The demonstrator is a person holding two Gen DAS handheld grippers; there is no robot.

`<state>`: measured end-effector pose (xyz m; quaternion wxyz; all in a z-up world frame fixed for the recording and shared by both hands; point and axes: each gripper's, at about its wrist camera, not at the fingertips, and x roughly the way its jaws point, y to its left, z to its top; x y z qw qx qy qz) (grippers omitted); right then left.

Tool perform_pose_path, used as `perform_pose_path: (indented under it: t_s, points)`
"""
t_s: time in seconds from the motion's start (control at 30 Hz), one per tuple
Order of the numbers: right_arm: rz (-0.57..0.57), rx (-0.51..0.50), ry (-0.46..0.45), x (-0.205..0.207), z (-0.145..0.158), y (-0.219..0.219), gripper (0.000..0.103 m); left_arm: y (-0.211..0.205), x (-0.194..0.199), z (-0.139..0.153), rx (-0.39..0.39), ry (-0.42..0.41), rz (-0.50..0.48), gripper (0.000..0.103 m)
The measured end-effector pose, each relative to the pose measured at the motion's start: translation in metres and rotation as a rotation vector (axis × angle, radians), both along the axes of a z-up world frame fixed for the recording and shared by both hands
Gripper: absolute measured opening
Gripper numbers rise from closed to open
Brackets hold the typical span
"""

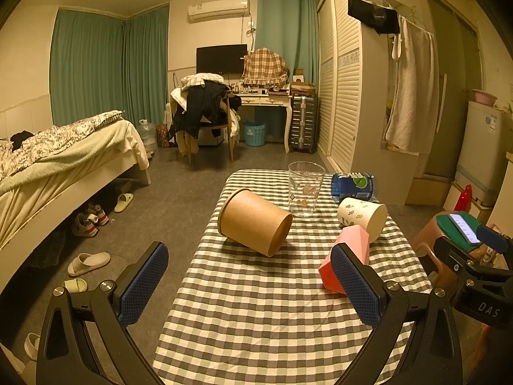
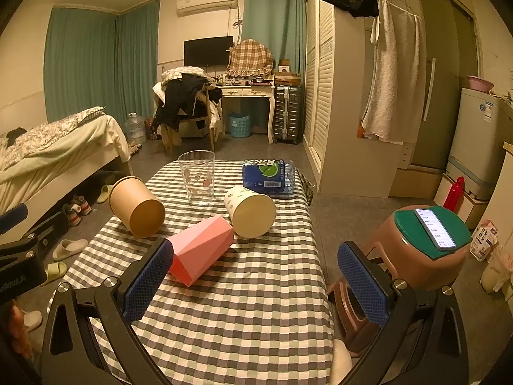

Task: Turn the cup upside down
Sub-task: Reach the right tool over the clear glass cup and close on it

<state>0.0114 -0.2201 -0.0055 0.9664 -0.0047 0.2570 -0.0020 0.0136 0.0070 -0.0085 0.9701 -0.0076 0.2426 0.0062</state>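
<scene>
A brown paper cup (image 1: 255, 221) (image 2: 138, 207) lies on its side on the checked table (image 1: 256, 304) (image 2: 243, 304). A white patterned paper cup (image 1: 362, 216) (image 2: 251, 210) and a pink faceted cup (image 1: 344, 258) (image 2: 200, 250) also lie on their sides. A clear glass cup (image 1: 304, 192) (image 2: 196, 176) stands upright behind them. My left gripper (image 1: 250, 282) is open and empty above the table's near left part, short of the brown cup. My right gripper (image 2: 256, 282) is open and empty at the table's right edge, its left finger (image 2: 150, 279) close beside the pink cup.
A blue-labelled plastic bottle (image 1: 352, 186) (image 2: 267, 175) lies at the table's far right. A brown stool (image 2: 420, 250) with a phone (image 2: 434, 227) on it stands right of the table. A bed (image 1: 64, 166) and slippers (image 1: 88, 263) are on the left.
</scene>
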Motion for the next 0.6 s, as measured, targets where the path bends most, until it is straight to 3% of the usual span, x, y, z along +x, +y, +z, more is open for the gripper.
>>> perform_pose_path:
  t_s: [0.17,0.33,0.6]
  points:
    - [0.031,-0.002,0.009,0.017,0.005,0.009,0.103,0.013,0.020,0.003,-0.010,0.008,0.001,0.103]
    - [0.095,-0.029,0.000,0.062,0.023,0.028,0.103,0.034,0.053,0.006,0.022,0.001,0.043,0.103]
    - [0.161,-0.041,0.099,0.176,0.015,0.066,0.103,0.074,0.104,-0.005,0.069,0.015,0.112,0.103]
